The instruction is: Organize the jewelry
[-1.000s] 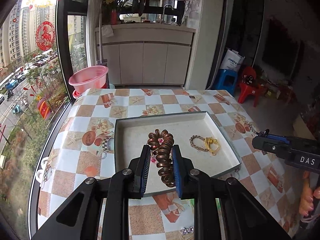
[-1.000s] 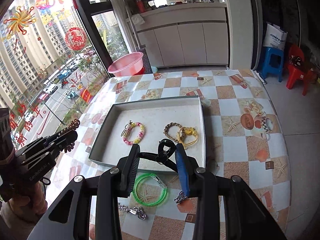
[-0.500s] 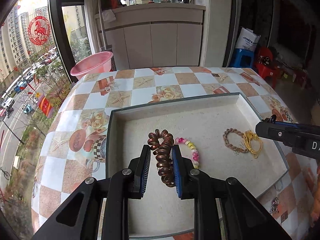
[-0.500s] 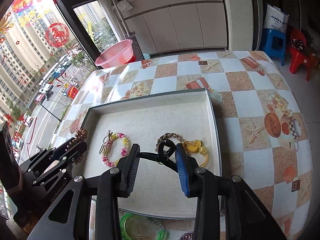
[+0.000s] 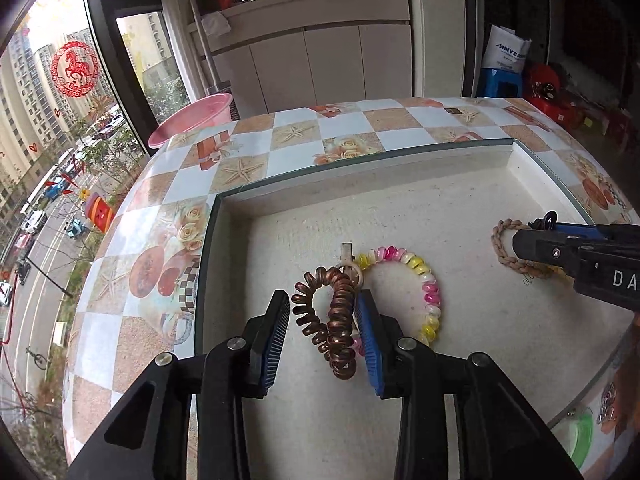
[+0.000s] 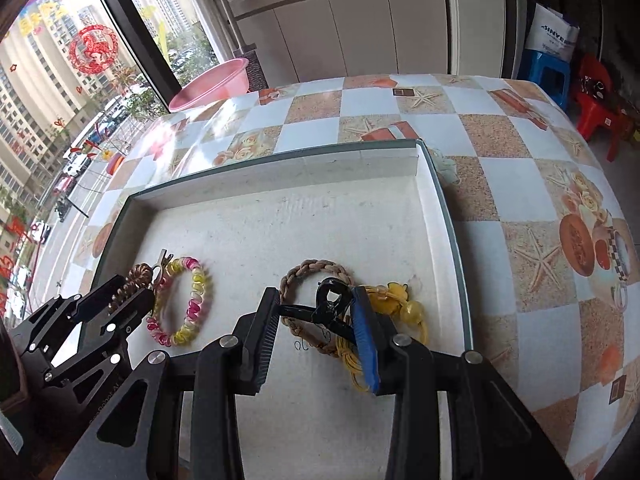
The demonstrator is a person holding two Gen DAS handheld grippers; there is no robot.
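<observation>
A shallow white tray (image 5: 420,184) (image 6: 248,216) lies on the checkered table. My left gripper (image 5: 322,332) (image 6: 132,300) is open low over its left part; a brown spiral hair tie (image 5: 336,320) sits between the fingers, against the right pad. A pink and yellow spiral bracelet (image 5: 420,280) (image 6: 188,304) lies just beside it. My right gripper (image 6: 316,328) (image 5: 532,240) is shut on a black hair clip (image 6: 328,308) above a braided brown bracelet (image 6: 312,272) (image 5: 500,248) and a yellow hair tie (image 6: 404,312).
A green bangle (image 5: 578,440) and a small metal piece (image 5: 606,396) lie on the table at the tray's near right. A pink basin (image 5: 192,120) (image 6: 212,84) stands past the table's far left edge. Cabinets and a window stand behind.
Both grippers moved forward and down into the tray. My left gripper's fingers spread apart, loosening the brown spiral hair tie. The right gripper still holds the black clip.
</observation>
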